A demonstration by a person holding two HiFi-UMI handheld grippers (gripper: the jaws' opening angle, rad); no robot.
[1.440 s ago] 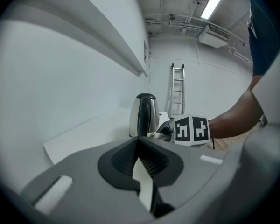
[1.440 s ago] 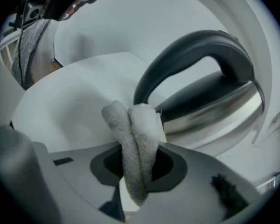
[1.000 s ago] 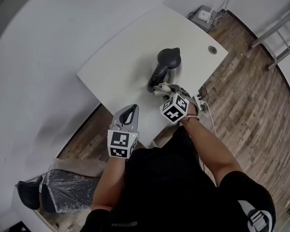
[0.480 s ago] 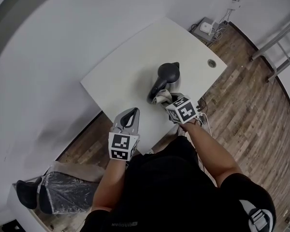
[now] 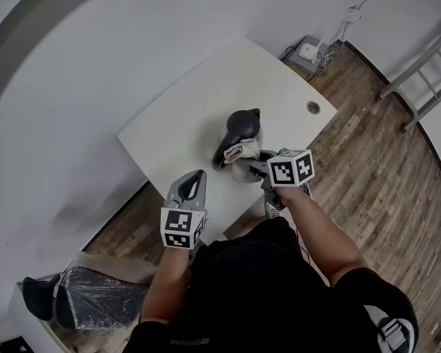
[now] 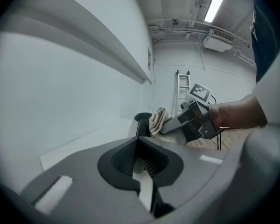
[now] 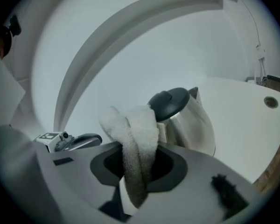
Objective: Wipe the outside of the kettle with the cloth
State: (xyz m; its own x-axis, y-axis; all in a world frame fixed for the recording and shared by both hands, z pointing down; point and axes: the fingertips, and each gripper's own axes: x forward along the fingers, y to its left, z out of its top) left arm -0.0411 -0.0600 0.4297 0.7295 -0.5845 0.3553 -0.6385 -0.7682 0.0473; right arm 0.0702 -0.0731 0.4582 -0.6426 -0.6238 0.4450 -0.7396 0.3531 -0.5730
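A steel kettle [image 5: 248, 134] with a black lid and handle stands on the white table [image 5: 184, 116], toward its near right side. My right gripper [image 5: 251, 164] is shut on a folded off-white cloth [image 5: 240, 151], which presses against the kettle's near side by the handle. In the right gripper view the cloth [image 7: 136, 134] sticks up between the jaws, with the kettle [image 7: 189, 122] just behind it. My left gripper [image 5: 194, 180] hovers over the table's near edge, left of the kettle, shut with nothing in it. From the left gripper [image 6: 139, 157] view the kettle [image 6: 141, 123] and cloth [image 6: 157, 120] lie ahead.
A round cable hole [image 5: 313, 107] sits near the table's right corner. A power box with cables [image 5: 307, 50] lies on the wood floor beyond it. A metal ladder [image 5: 419, 79] leans at the right. A plastic-wrapped bundle [image 5: 95, 300] lies at the lower left.
My right gripper has swung out to the right of the kettle while the cloth stayed against the kettle's near side and slid along it. The left gripper has held its place.
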